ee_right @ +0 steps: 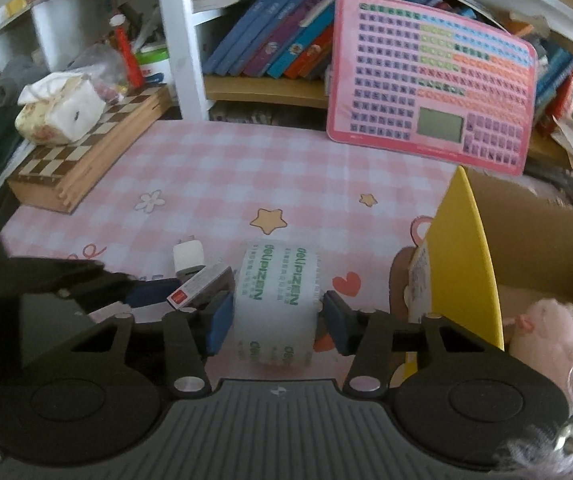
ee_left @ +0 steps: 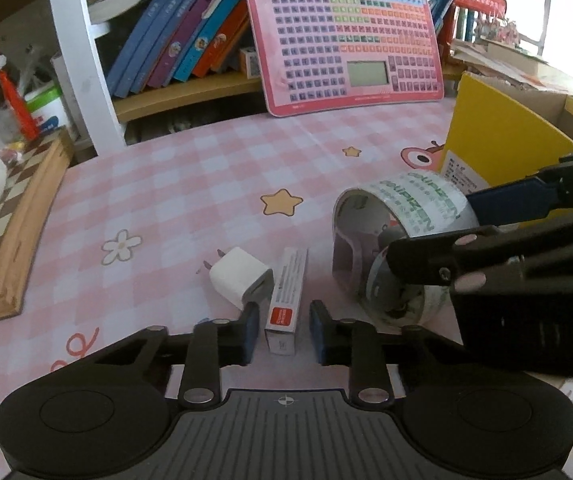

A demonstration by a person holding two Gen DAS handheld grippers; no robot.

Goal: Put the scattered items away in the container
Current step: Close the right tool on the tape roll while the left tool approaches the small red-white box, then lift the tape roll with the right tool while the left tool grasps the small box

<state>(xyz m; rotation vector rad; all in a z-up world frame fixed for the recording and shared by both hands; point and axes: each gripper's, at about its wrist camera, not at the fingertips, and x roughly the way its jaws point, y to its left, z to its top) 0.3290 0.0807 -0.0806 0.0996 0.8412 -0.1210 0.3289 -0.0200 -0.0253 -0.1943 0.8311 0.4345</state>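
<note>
Right wrist view: on a desk under a pink checked cloth (ee_right: 246, 168), a cardboard box (ee_right: 462, 248) with a yellow outer wall stands open at the right edge of the frame. A pink plush toy (ee_right: 546, 332) lies inside it at lower right. Something shiny and wrapped shows just below the toy, too blurred to name.

At lower centre, just left of the box and apart from it, the right gripper (ee_right: 276, 312) is clamped on a roll of tape (ee_right: 274, 300) printed in green. The blue pads (ee_right: 220, 320) press on the roll's two flat sides. The roll stands on its rim, printed band toward the camera, so its axis runs left to right across the frame.

In the left wrist view, the roll's hollow core faces the lower left of the frame.

There, at lower centre, the left gripper (ee_left: 282, 322) has its fingers drawn in about a small white carton (ee_left: 286, 308) with a red end. The carton's long axis runs up the frame, away from the camera, red end nearest the lens. Thin slivers of cloth seem to show either side of it, but the jaws are as tight as they go.

A white charger (ee_left: 238, 276) lies just left of the carton, prongs pointing to the upper left.
</note>
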